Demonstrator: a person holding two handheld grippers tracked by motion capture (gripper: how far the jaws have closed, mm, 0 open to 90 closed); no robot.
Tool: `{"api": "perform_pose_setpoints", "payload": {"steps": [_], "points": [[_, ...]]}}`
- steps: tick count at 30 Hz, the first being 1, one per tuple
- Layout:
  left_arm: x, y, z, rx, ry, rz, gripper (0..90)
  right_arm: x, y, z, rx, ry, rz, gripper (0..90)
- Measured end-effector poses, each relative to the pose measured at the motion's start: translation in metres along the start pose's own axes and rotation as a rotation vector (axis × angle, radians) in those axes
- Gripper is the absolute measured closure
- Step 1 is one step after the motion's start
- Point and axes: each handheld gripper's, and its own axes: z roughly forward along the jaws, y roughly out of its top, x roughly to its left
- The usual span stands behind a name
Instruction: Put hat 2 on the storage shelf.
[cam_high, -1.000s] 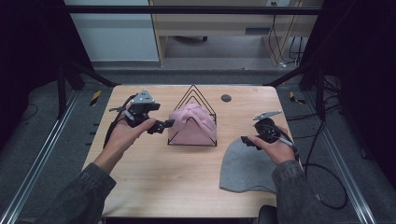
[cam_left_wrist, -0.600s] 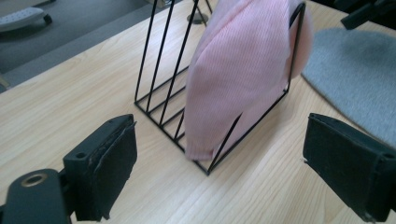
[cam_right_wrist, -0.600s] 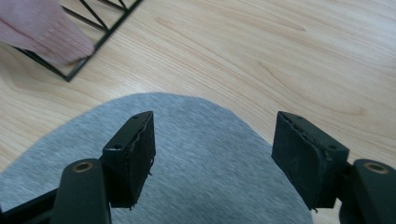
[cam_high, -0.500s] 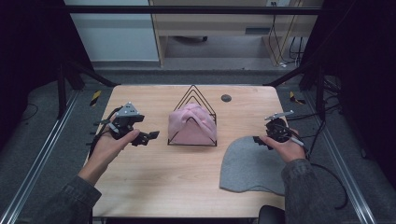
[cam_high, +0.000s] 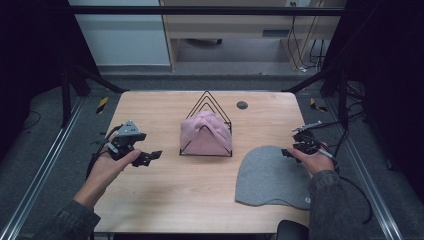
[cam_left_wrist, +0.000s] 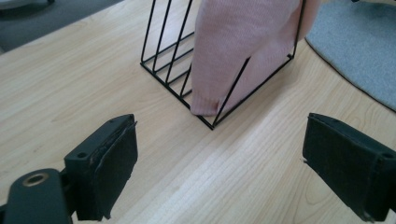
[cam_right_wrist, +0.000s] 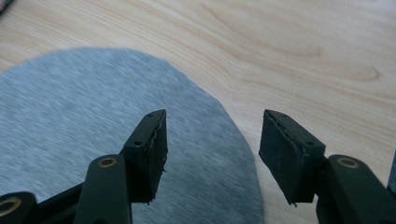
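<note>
Grey hat (cam_right_wrist: 93, 121) blurred under closing right gripper (cam_right_wrist: 212, 154); brim cut off.

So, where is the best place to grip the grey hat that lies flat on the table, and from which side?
Probably at the right edge of the grey hat. It lies flat, so only a thin rim offers a pinch. The right gripper hovers at that edge, its jaws just closing with nothing between them yet. Come from the right, tilted down, one pad sliding under the rim.
</note>
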Motion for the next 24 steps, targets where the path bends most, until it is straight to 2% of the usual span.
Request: {"api": "perform_pose_setpoints", "payload": {"steps": [6,24], "points": [[0.002,-0.008,0.001,0.015,-0.004,-0.008,9.8,-0.008,-0.007,0.005,0.029,0.001,0.018,42.0],[0.005,-0.018,0.001,0.022,-0.003,-0.027,10.2,-0.003,-0.009,0.012,0.074,0.004,-0.012,48.5]]}}
